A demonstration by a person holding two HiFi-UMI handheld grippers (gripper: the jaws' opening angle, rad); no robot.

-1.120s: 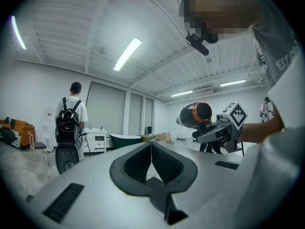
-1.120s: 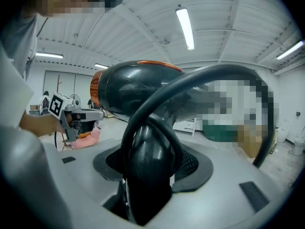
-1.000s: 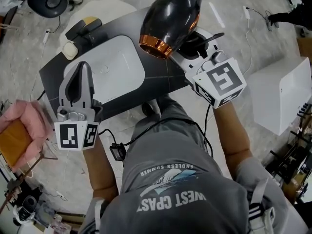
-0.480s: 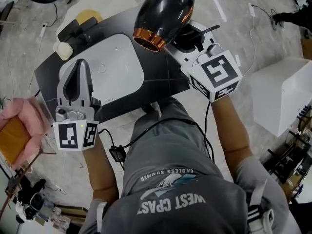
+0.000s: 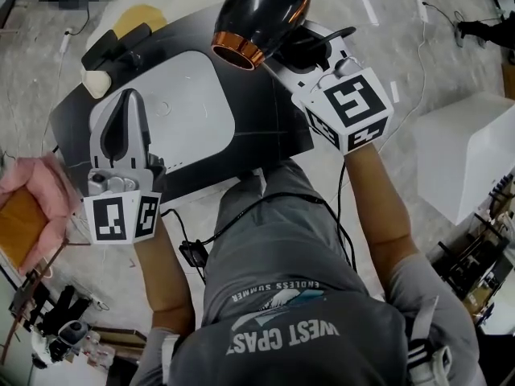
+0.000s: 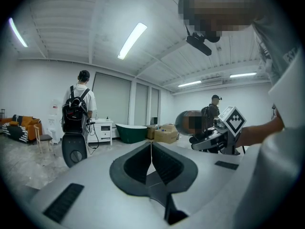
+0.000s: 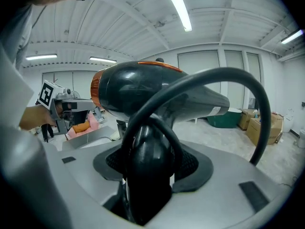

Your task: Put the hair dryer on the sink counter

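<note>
The right hand-held gripper [image 7: 151, 163] clamps its grey jaws on the handle of a glossy black hair dryer [image 7: 143, 92] with a copper-orange ring at its left end, the barrel lying crosswise above. A thick black cord [image 7: 224, 78] arches over the handle. Far left, the left hand-held gripper [image 7: 71, 106] shows beneath white ceiling strip lights [image 7: 180, 8].

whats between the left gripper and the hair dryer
The white sink basin, set in the dark counter, spans that stretch in the head view, from the left gripper toward the raised hair dryer.
</note>
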